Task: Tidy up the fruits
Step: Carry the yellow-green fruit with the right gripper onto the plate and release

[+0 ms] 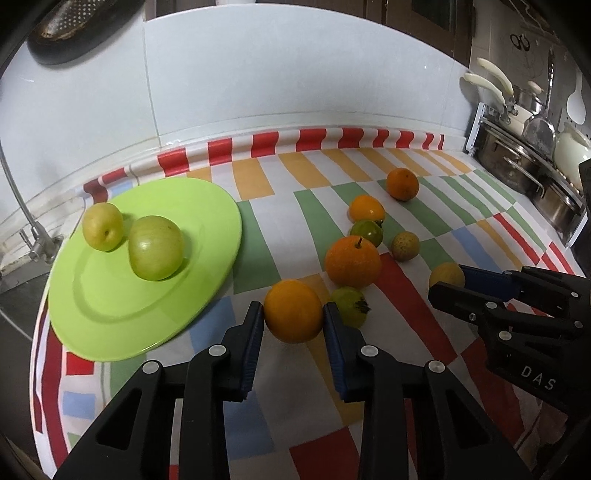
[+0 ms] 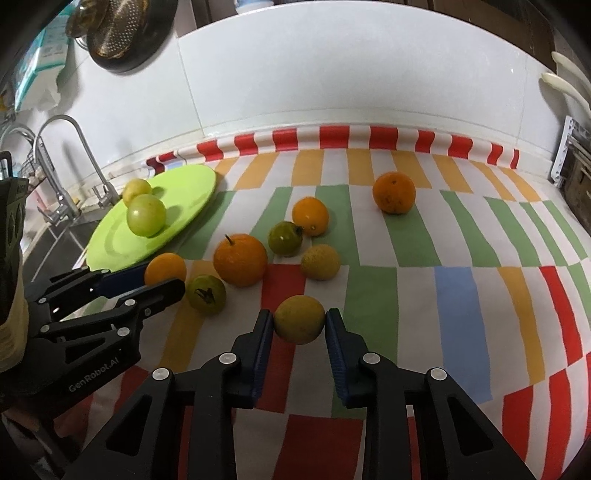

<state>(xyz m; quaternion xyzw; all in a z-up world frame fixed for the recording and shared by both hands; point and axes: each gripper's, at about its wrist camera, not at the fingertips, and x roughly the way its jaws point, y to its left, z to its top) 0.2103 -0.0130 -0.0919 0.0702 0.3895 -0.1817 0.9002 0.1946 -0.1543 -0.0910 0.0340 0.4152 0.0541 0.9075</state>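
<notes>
My left gripper (image 1: 293, 315) is shut on a small orange (image 1: 293, 311) that rests on the striped cloth, its blue pads pressing both sides. My right gripper (image 2: 299, 323) is shut on a yellow-green round fruit (image 2: 300, 319); that fruit (image 1: 445, 275) also shows between the right gripper's fingers in the left wrist view. A lime-green plate (image 1: 110, 306) at the left holds two green fruits (image 1: 156, 246), (image 1: 102, 226). Loose on the cloth lie a big orange with a stem (image 1: 352, 261), a green fruit (image 1: 350, 305), two further oranges (image 1: 402, 183), (image 1: 366, 208) and several small greenish ones.
A tap (image 2: 68, 162) and sink sit left of the plate (image 2: 177, 192). Steel pots (image 1: 517, 162) stand on a rack at the right. A white tiled wall backs the counter, with a colander (image 2: 114, 33) hanging on it. The cloth's right half (image 2: 480, 258) bears no fruit.
</notes>
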